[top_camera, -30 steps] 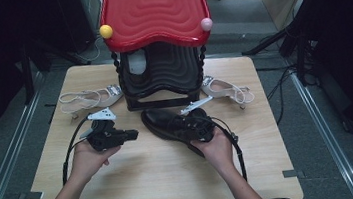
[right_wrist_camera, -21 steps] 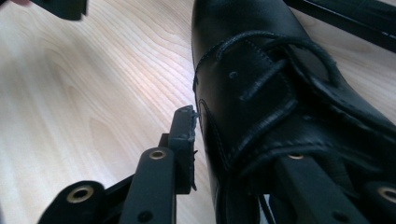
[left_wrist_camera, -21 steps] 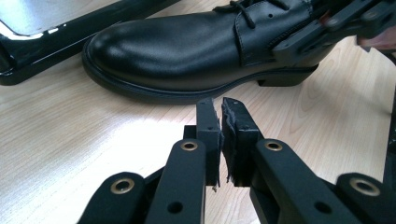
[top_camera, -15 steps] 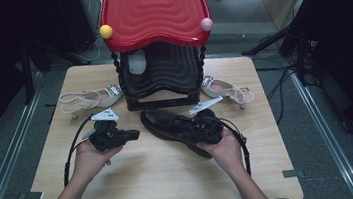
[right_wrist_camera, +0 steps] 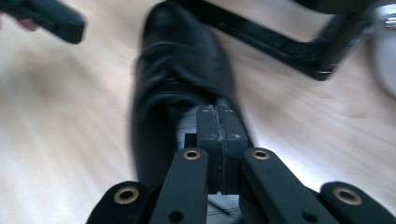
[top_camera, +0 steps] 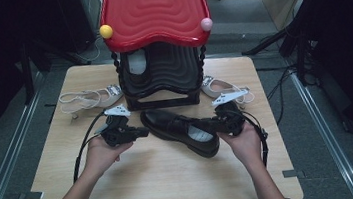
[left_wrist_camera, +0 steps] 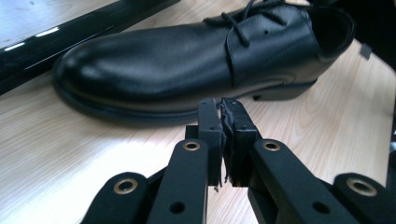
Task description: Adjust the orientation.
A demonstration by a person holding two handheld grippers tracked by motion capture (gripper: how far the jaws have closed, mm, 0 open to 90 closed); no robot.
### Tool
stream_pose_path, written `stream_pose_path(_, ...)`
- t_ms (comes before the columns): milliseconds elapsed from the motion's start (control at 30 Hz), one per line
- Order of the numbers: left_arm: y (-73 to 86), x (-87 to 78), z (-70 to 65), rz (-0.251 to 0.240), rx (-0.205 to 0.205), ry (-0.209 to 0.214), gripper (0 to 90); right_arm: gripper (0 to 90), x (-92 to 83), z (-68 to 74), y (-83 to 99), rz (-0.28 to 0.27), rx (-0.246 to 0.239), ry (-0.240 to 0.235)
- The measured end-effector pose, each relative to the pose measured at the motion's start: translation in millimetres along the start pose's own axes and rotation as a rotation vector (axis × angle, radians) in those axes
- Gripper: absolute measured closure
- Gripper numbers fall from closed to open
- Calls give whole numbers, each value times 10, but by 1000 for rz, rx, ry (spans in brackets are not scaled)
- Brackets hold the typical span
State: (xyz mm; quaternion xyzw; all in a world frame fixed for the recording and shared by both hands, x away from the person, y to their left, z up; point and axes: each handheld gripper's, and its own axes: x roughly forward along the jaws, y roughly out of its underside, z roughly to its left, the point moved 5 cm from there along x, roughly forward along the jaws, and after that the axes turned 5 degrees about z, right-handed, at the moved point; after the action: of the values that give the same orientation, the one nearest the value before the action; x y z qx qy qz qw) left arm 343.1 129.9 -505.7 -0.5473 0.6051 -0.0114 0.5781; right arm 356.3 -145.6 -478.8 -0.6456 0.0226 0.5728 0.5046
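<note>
Black laced leather shoe (top_camera: 180, 130), upright on table, toe toward rack.

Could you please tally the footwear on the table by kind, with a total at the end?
Black lace-up shoe: 1, lying in front of the black rack.
Pale strappy sandals: 2, one left of the rack and one right of it.
Total: 3

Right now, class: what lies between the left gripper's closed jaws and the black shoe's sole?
Bare wooden table, nothing else; the left gripper stops short of the black shoe, as the left gripper view shows.
</note>
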Motion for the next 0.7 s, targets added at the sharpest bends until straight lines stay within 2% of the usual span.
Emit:
stream_pose_path(67, -14, 58, -20, -3, 9, -12, 873, 900, -5, -83, 2, -17, 24, 17)
stream_pose_path(167, -31, 143, -37, -15, -12, -12, 879, 900, 3, -173, 5, -26, 56, 21)
stream_pose_path(233, -26, 180, -49, 1, -11, -23, 895, 900, 22, -219, 12, -23, 66, 32)
stream_pose_path(400, 4, 223, -57, 13, 10, -28, 896, 900, 124, -262, 47, -8, 63, 32)
stream_pose_path(567, 23, 295, -81, 19, 10, -16, 892, 900, 184, -328, 58, -16, 70, 66)
stream_pose_path(633, 24, 325, -101, 21, 13, -14, 891, 900, 231, -336, 65, 1, 89, 37)
stream_pose_path(700, 29, 359, -118, 28, 12, -10, 883, 900, 263, -326, 70, 18, 103, 36)
